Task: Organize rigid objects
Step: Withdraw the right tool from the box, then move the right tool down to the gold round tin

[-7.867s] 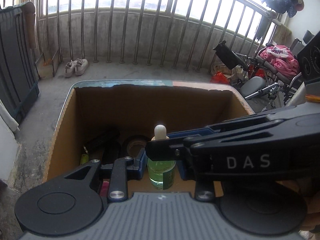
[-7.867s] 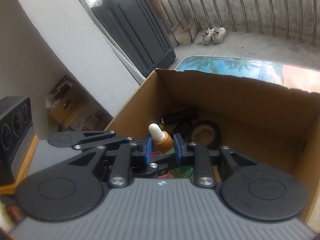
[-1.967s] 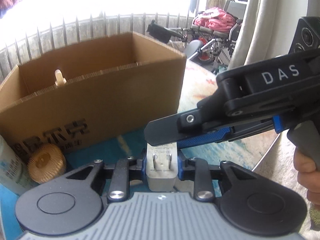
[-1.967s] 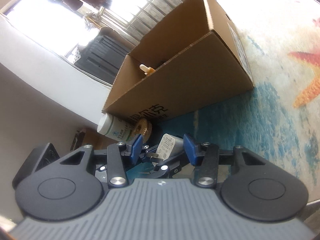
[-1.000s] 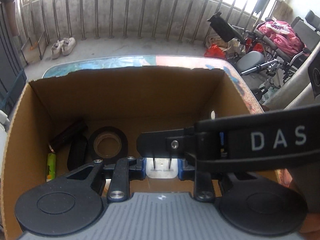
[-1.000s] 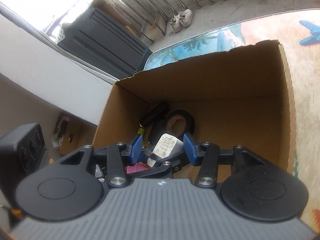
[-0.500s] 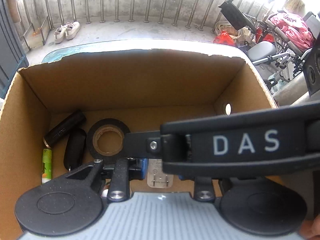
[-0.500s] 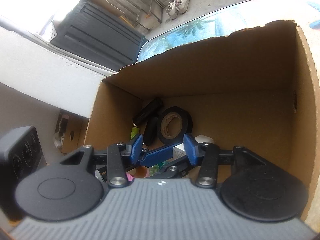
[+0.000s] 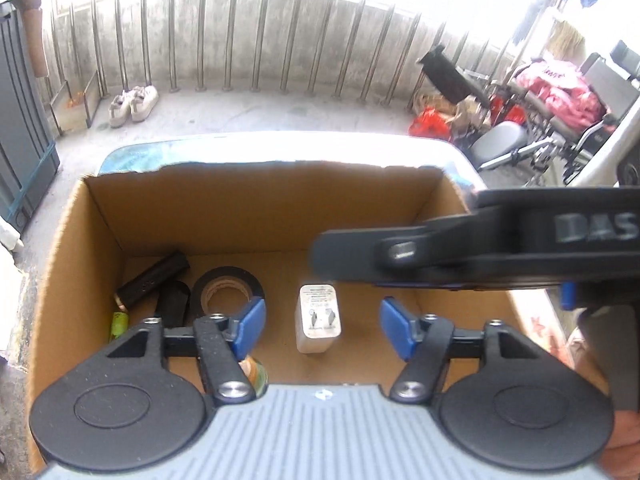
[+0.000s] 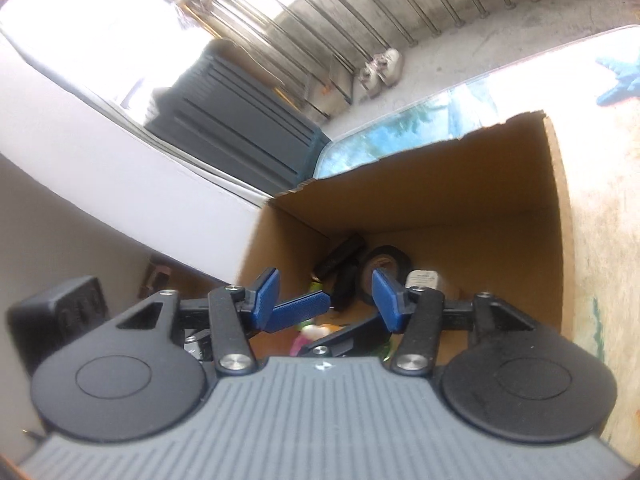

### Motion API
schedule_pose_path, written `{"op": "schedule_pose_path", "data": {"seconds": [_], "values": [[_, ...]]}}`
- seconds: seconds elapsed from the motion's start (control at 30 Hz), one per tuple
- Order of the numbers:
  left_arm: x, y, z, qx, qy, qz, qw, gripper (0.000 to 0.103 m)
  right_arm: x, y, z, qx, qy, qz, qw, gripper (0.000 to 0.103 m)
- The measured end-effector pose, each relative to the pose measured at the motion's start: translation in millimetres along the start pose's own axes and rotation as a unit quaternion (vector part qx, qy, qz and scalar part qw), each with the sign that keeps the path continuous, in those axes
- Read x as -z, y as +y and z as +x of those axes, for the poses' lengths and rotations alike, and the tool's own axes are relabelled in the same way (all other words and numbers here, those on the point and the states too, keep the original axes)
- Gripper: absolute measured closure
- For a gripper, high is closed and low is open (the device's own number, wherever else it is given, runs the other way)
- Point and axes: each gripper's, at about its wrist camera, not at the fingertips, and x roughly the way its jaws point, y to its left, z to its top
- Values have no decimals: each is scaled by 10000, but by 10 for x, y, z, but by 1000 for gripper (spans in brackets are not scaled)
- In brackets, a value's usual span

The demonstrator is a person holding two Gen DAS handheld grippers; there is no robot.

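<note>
- Your left tool (image 9: 322, 326) is opening above the box (image 9: 256, 200), and nothing sits between its blue pads (image 9: 250, 324); the charger (image 9: 318, 318) lies loose on the box floor beneath the gap.
- Your right tool (image 10: 325, 294) is opening too, with nothing pinched; it reaches across over the box from the right.
- The charger lies flat near the middle of the floor, label up. Its long axis runs from you toward the far wall. I cannot tell where the prongs point.
- It lies apart from the tape roll (image 9: 228, 290) and the dark tubes (image 9: 154, 278) to its left, likely so each item stays easy to grasp.
- The box stands on the patterned surface (image 10: 600, 184).
</note>
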Motion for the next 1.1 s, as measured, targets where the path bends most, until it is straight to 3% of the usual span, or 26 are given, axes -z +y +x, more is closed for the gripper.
{"op": "schedule_pose_path", "data": {"seconds": [0.13, 0.3, 0.4, 0.5, 0.6, 0.77, 0.9, 1.1], "values": [[95, 19, -361, 391, -151, -76, 9991, 19, 252, 82, -520, -325, -465, -35, 9984, 45], [420, 108, -870, 627, -484, -109, 9968, 13, 781, 41, -1167, -625, -835, 57, 9945, 38], [675, 217, -1121, 743, -673, -159, 9948, 9, 1157, -5, -1399, -703, -960, 188, 9927, 34], [959, 305, -1258, 625, -831, -150, 9945, 8, 1521, -29, -1486, -745, -1014, 359, 9914, 32], [1229, 384, -1295, 372, -911, -109, 9951, 8, 1887, 11, -1431, -841, -992, 564, 9899, 30], [1616, 467, -1123, 250, -881, 62, 9958, 5, 2174, 50, -1024, -832, -656, 701, 9919, 29], [1776, 469, -837, 111, -682, 210, 9974, 5, 2165, 77, -611, -604, -317, 599, 9959, 29], [1892, 499, -532, 136, -712, 266, 9970, 5, 1979, 88, -20, -441, -55, 314, 9985, 31]]}}
